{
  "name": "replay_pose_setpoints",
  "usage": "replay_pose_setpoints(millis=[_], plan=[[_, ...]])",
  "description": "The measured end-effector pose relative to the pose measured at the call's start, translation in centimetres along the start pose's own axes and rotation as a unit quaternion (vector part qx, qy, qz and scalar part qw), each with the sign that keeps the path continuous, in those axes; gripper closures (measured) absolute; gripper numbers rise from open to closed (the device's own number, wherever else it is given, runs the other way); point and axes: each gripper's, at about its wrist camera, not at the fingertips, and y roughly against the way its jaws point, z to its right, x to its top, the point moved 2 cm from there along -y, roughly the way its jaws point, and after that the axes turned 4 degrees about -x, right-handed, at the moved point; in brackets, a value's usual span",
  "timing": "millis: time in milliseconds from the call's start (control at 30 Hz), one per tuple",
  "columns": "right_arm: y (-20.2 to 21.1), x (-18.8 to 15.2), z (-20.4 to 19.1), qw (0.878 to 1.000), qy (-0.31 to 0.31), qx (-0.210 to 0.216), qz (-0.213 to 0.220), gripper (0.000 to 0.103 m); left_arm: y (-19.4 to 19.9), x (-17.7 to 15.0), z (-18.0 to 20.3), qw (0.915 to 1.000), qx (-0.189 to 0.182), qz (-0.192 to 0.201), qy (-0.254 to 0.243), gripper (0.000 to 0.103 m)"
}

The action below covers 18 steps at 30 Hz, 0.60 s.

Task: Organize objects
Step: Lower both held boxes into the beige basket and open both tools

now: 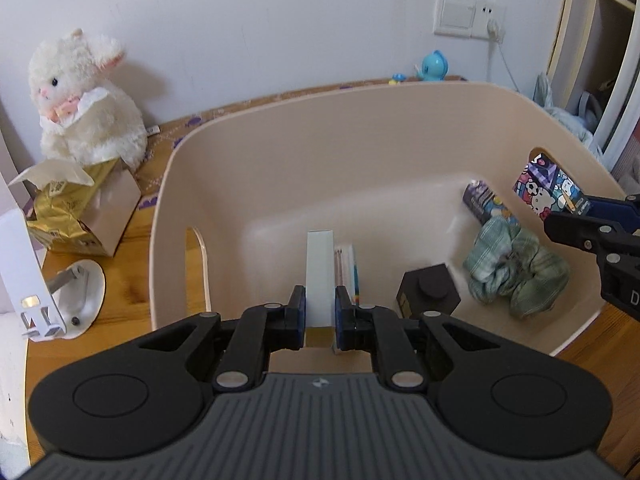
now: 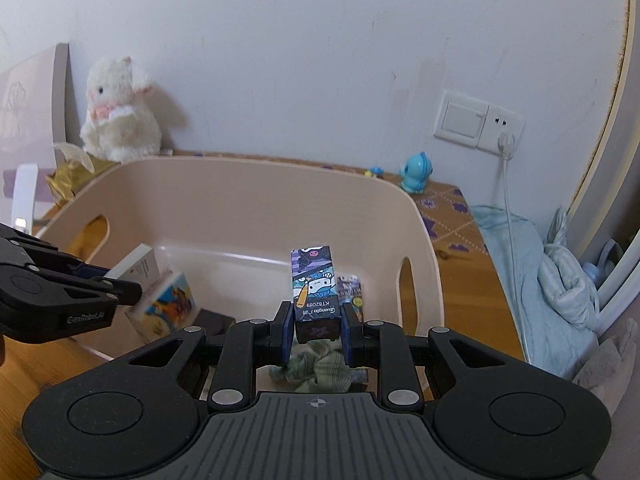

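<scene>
A beige plastic basket (image 1: 360,128) stands on the wooden table; it also shows in the right wrist view (image 2: 256,200). My left gripper (image 1: 319,320) is shut on a tall white box (image 1: 319,276) held over the basket's near side, with a small picture book (image 1: 347,268) beside it. My right gripper (image 2: 316,330) is shut on a purple cartoon-printed box (image 2: 315,284) above the basket's right part; it shows in the left wrist view (image 1: 548,188). Inside lie a green checked cloth (image 1: 516,272), a dark hexagonal box (image 1: 428,290) and another purple box (image 1: 482,200).
A white plush bunny (image 1: 84,96) and a gold tissue box (image 1: 76,212) stand left of the basket by the wall. A white lamp base (image 1: 80,296) is at the left. A blue toy (image 2: 416,174) sits at the back right. Blue bedding (image 2: 540,288) lies right of the table.
</scene>
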Motion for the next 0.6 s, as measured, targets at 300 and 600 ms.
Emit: replay_pose_setpoints(millis=[300,600], plan=[[2.2,0.0,0.3,0.999,-0.015,-0.005,0.027,0.03,2.2,0.2,0.2,0.9996,-0.003,0.025,-0.011,0.039],[7.2,-0.1,0.9,0.997,-0.027,-0.013,0.071,0.0,6.9,-0.1,0.4,0.9971,0.01,0.072,-0.022,0.016]])
